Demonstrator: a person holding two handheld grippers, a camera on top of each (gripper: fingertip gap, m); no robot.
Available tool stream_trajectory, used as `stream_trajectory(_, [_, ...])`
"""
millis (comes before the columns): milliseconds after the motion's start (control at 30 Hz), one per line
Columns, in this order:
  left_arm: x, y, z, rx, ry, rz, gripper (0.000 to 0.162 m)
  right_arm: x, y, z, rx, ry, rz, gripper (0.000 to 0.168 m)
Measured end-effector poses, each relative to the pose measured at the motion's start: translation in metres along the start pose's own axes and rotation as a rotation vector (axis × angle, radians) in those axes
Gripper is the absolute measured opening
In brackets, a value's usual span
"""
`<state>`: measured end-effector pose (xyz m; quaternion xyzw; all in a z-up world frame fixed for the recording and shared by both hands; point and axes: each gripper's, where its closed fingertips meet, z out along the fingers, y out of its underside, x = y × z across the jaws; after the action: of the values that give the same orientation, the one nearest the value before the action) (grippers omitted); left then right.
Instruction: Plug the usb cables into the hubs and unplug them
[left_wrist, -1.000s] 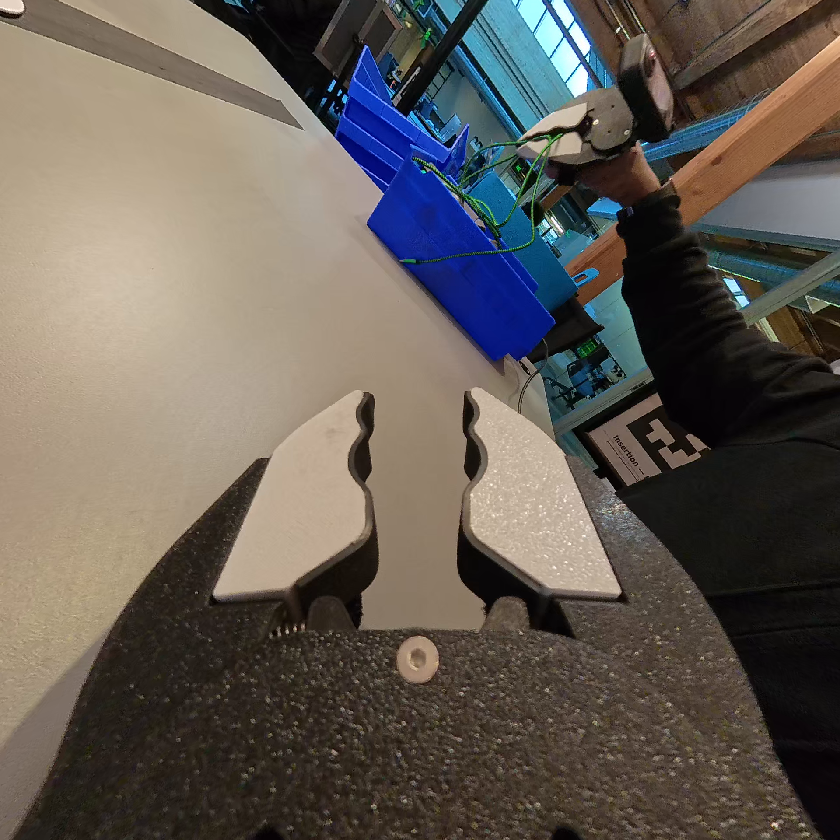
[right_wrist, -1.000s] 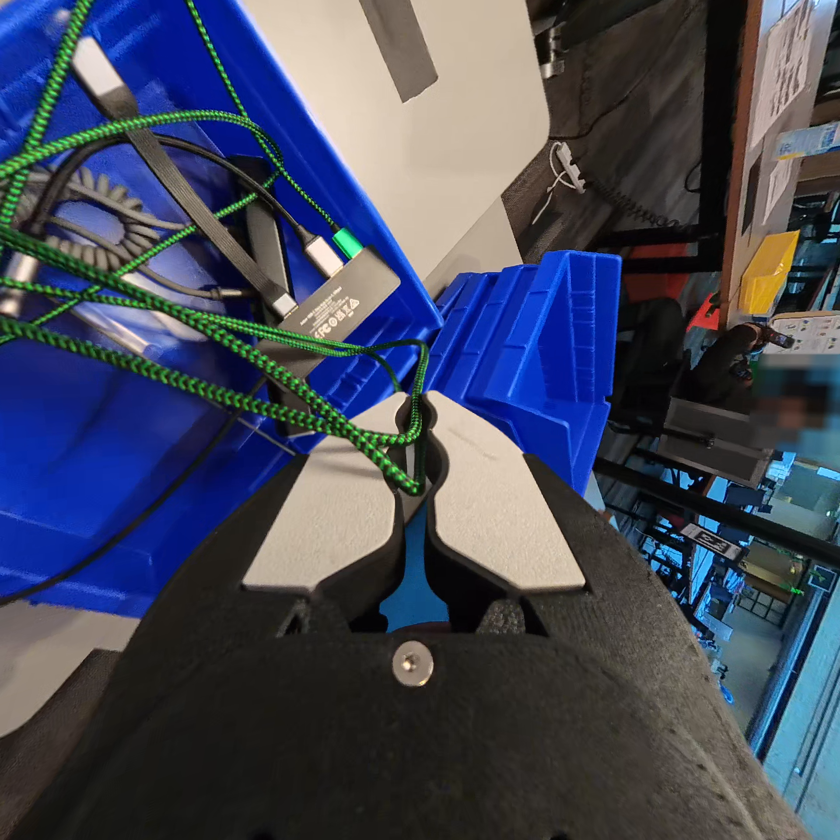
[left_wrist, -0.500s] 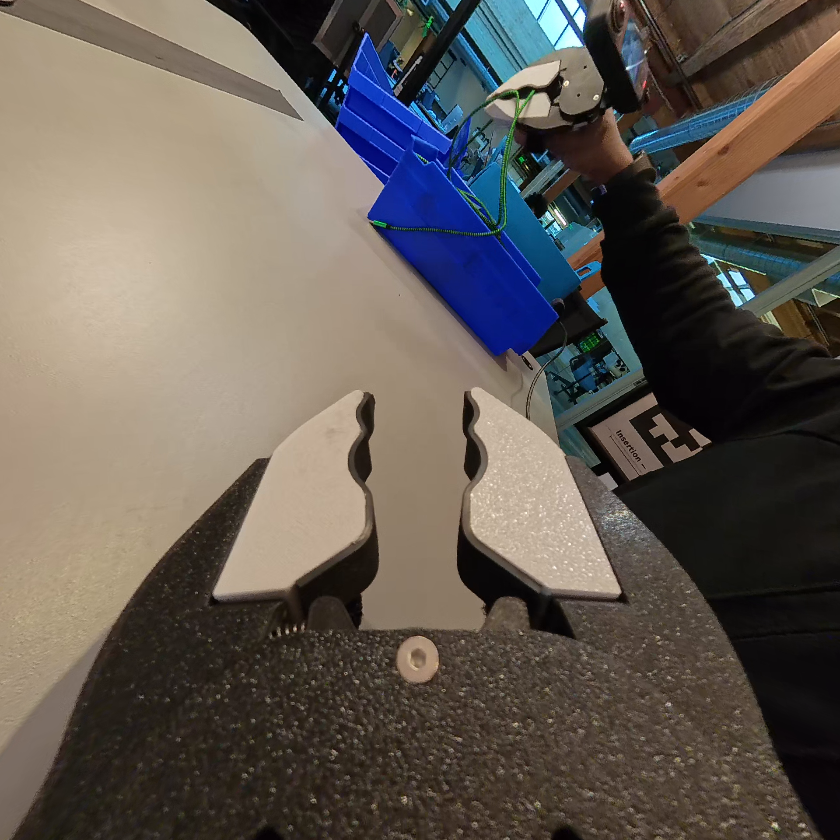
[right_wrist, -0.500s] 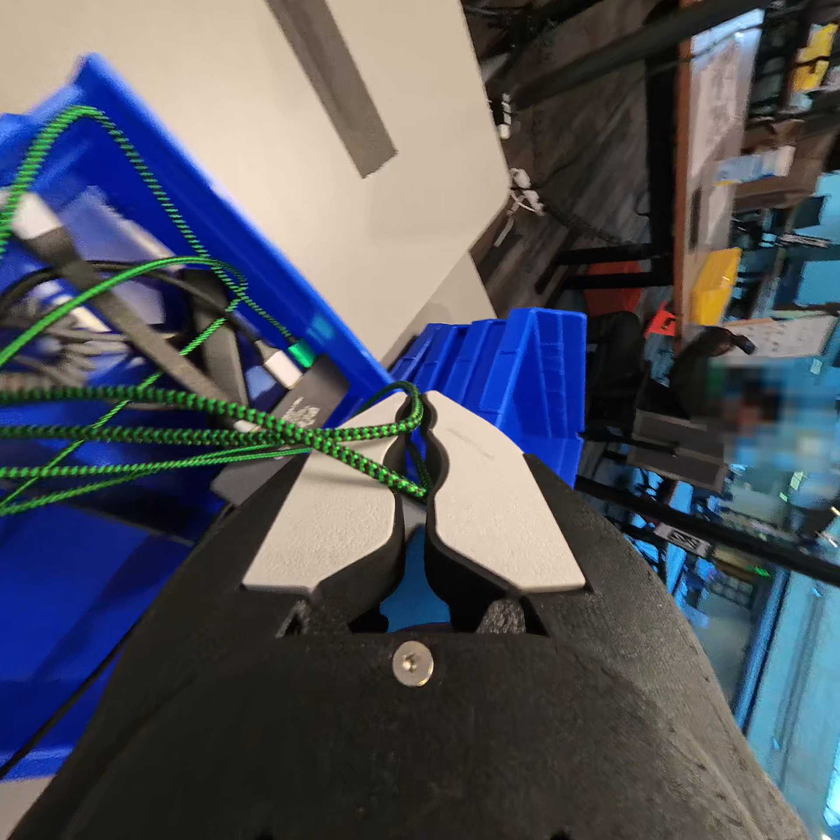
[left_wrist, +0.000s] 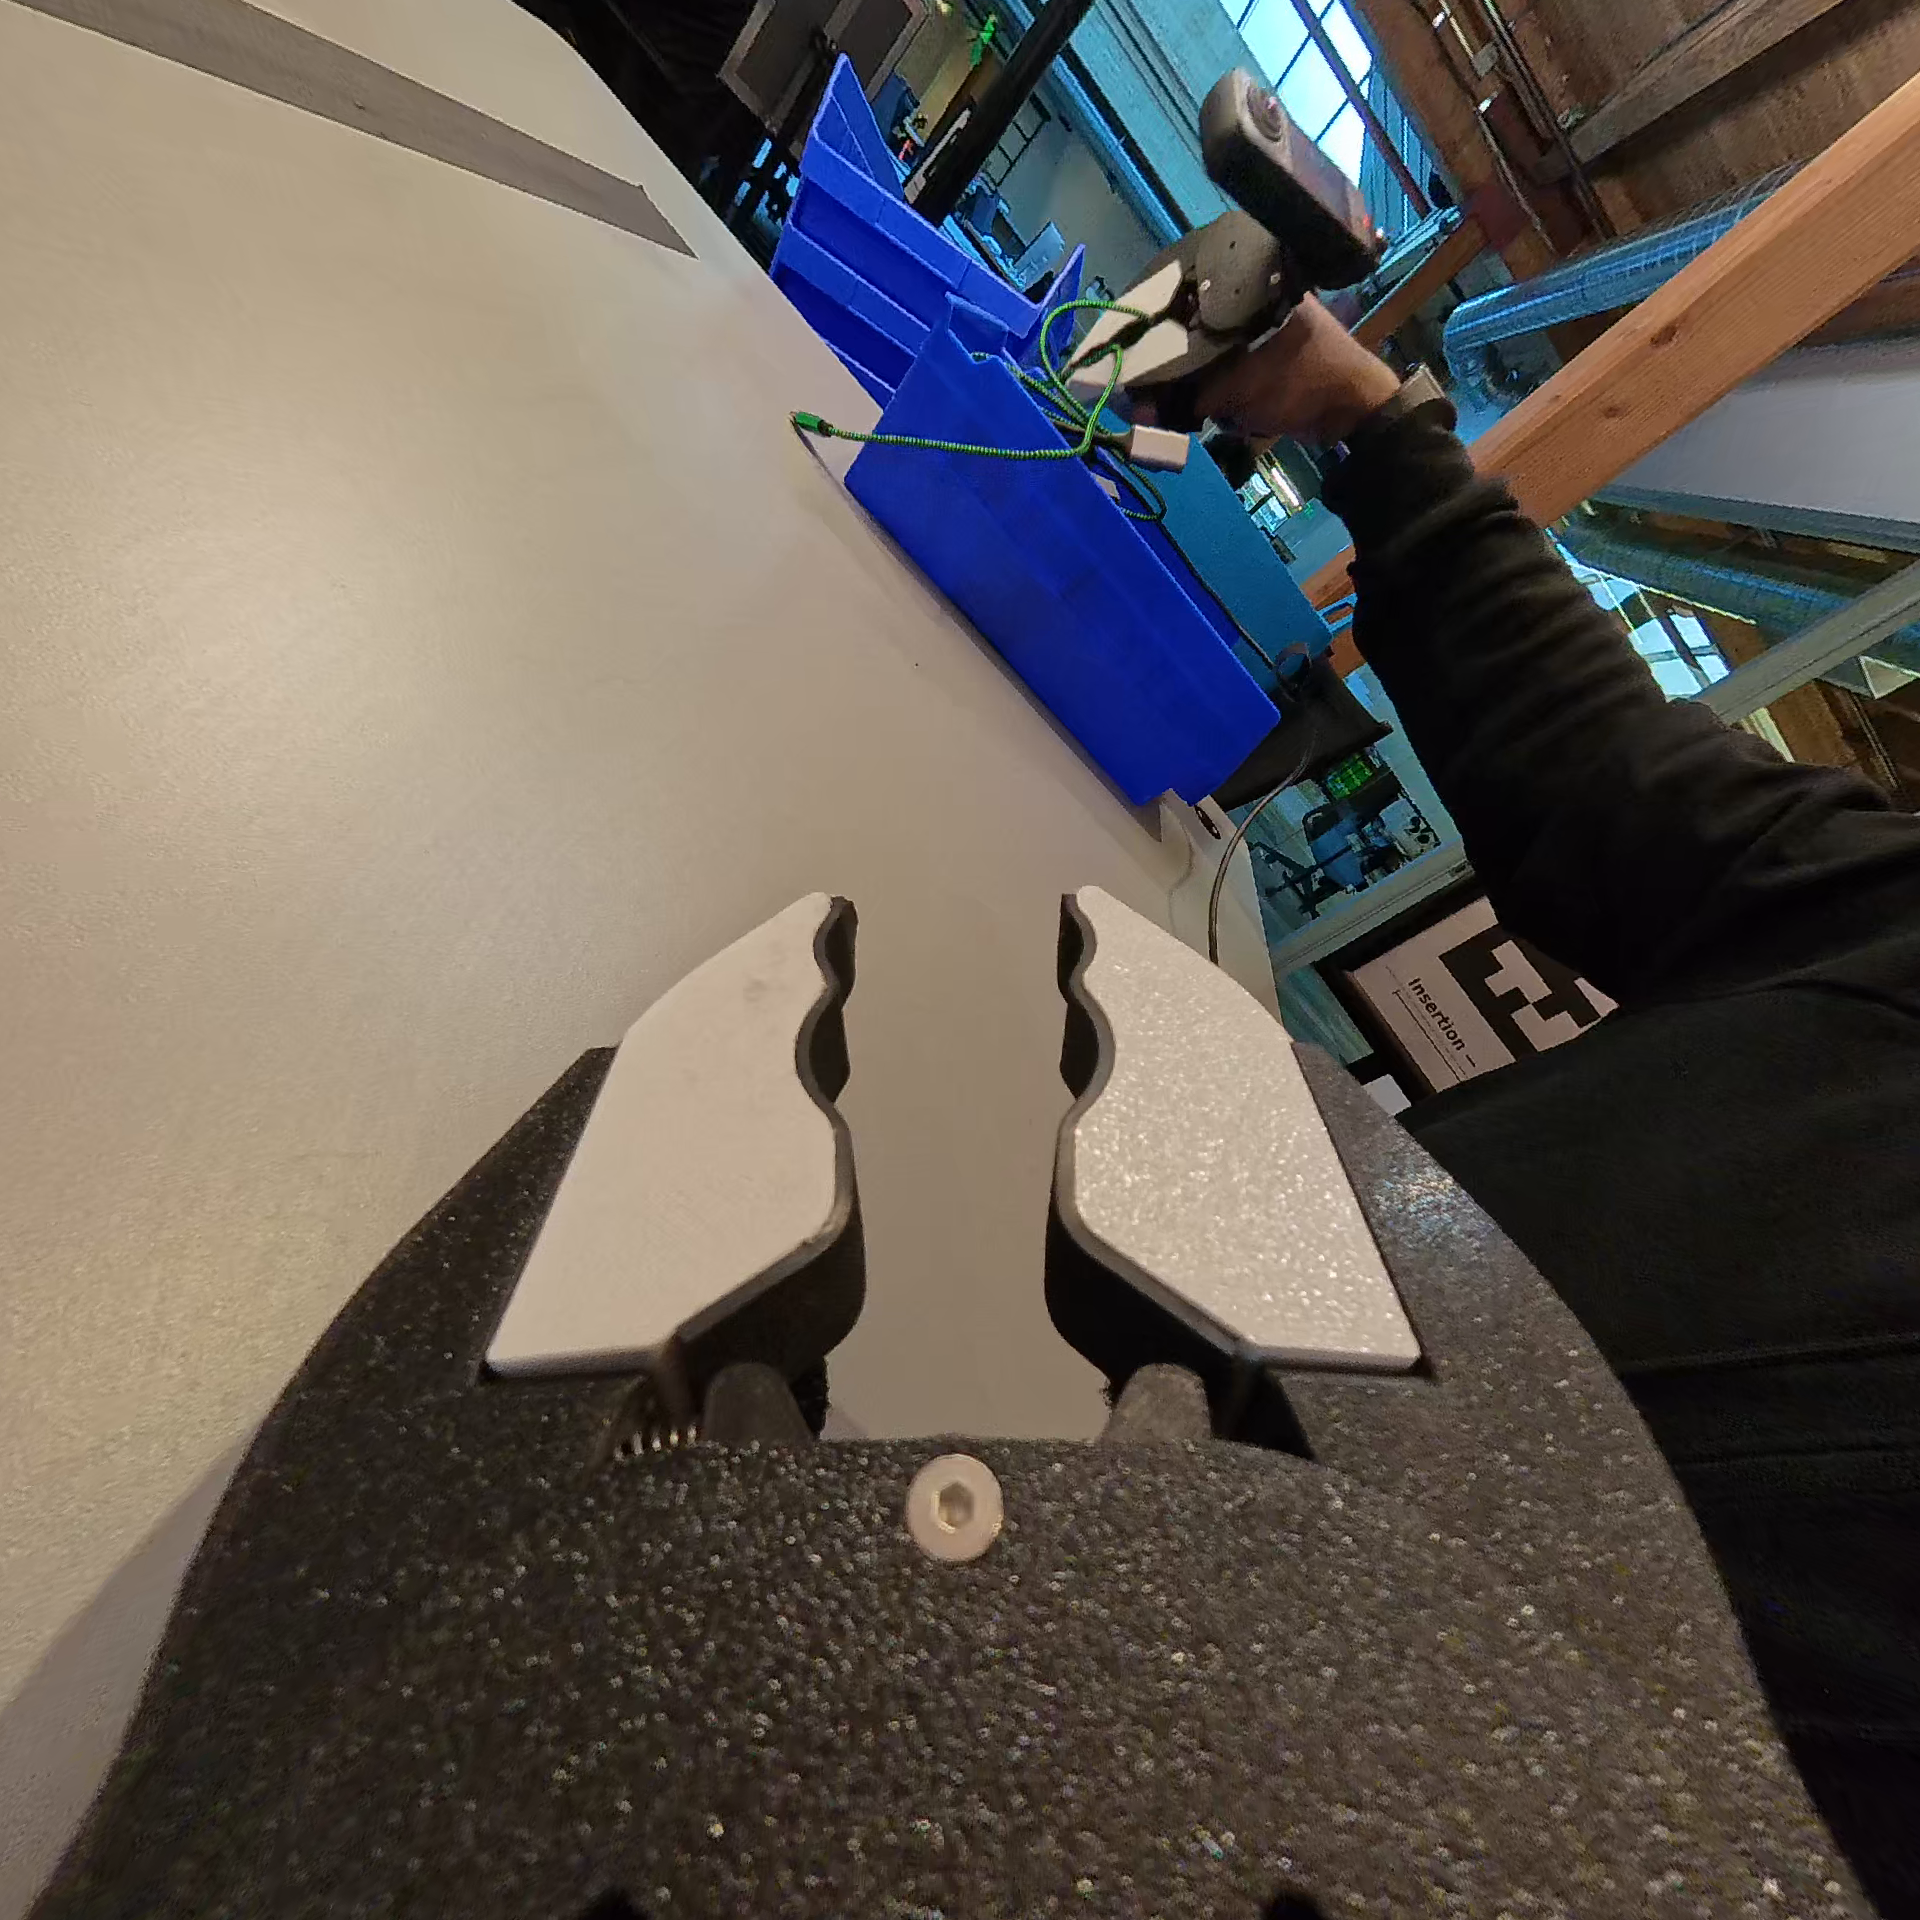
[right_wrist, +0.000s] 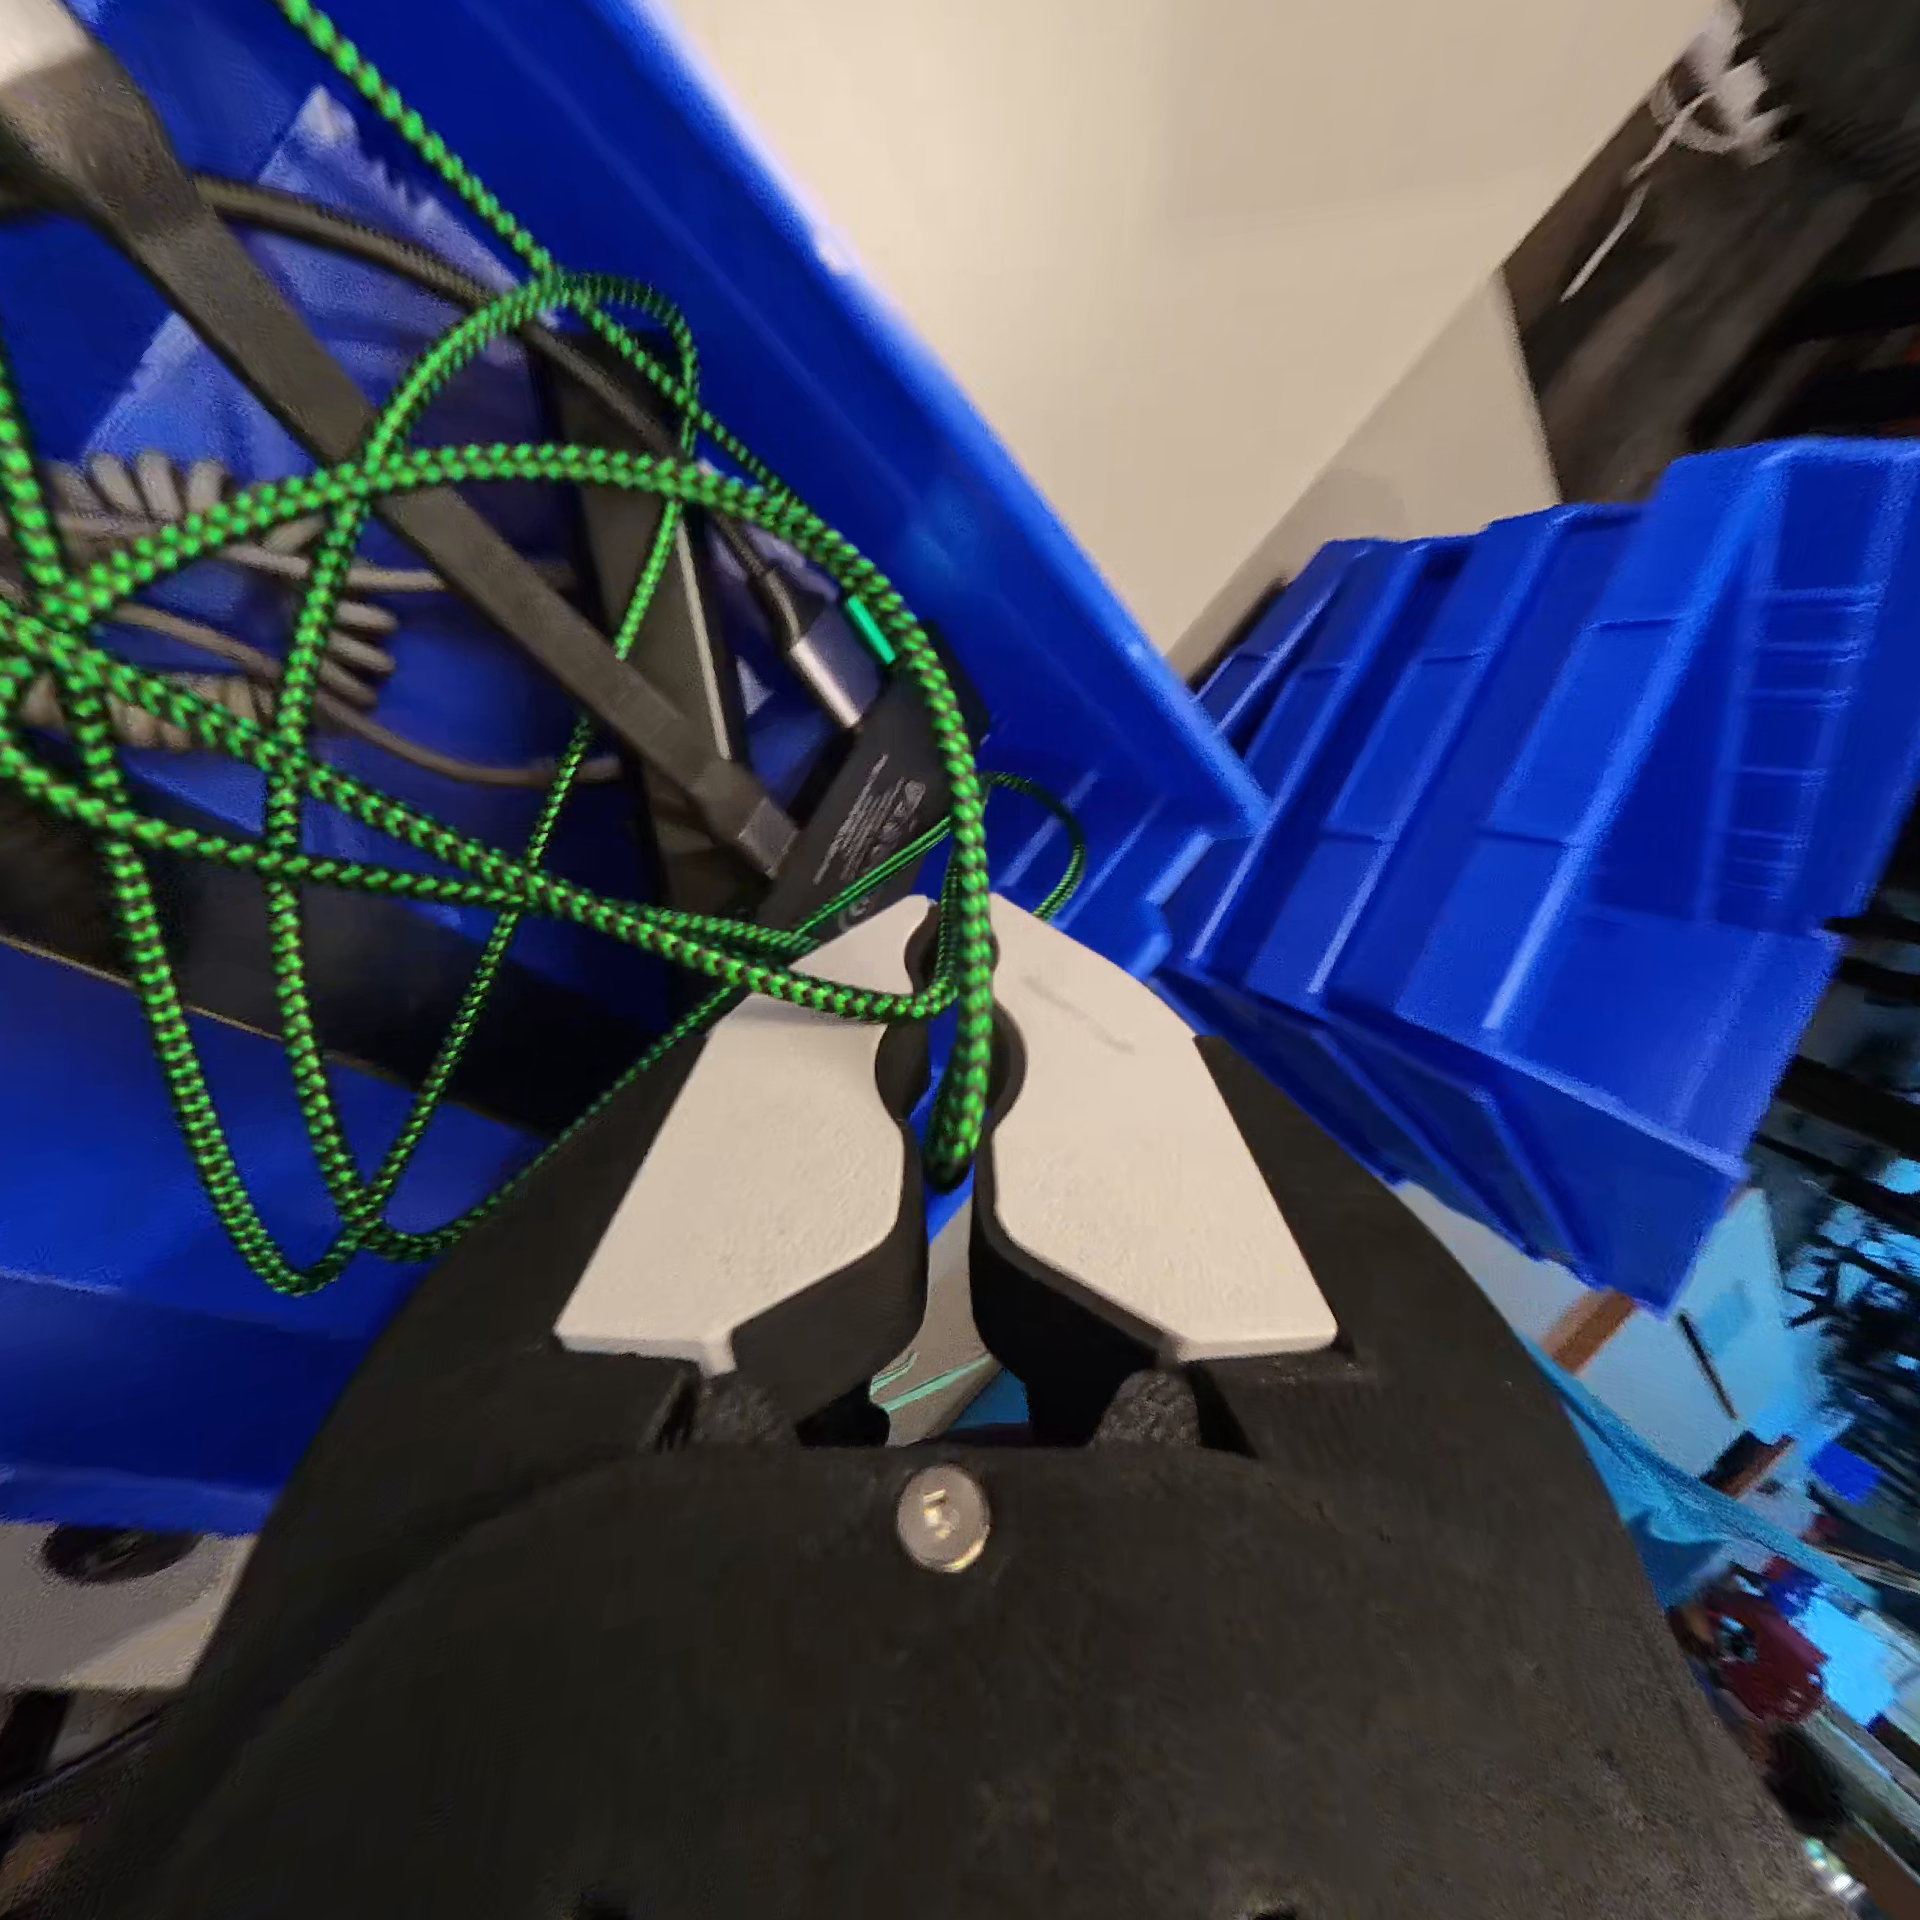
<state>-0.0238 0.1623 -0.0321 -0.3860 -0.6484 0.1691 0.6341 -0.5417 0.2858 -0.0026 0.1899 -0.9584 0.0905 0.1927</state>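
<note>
Blue bin (right_wrist: 727, 312) holds a hub (right_wrist: 883, 821) and tangled cables (right_wrist: 499, 894) — green-braided, black.

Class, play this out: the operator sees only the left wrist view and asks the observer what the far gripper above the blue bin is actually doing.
Operator: Is the right gripper gripping anything?
Observer: Yes. The right gripper is shut on the green braided cable, pinched between its fingers.
Operator: What is inside that blue bin?
Observer: A dark hub lies in it among black cables, a coiled one too.
Operator: Is anything plugged into the hub?
Observer: Yes. A green-tipped plug and a grey plug beside it sit at the hub's end, apparently plugged in; blur prevents certainty.
</note>
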Motion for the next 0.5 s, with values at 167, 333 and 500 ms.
stream_trajectory(167, [0.0, -0.001, -0.001, 0.007, 0.001, -0.005, 0.037, -0.01, 0.022, 0.014, -0.091, -0.049, -0.032, 0.004])
stream_trajectory(333, [-0.001, 0.0, 0.0, 0.003, 0.002, -0.007, 0.037, -0.002, 0.016, -0.008, -0.011, 0.002, -0.038, 0.032])
stream_trajectory(500, [0.0, 0.0, 0.0, 0.003, 0.002, -0.005, 0.037, 0.006, 0.024, -0.027, -0.007, 0.019, -0.046, 0.05])
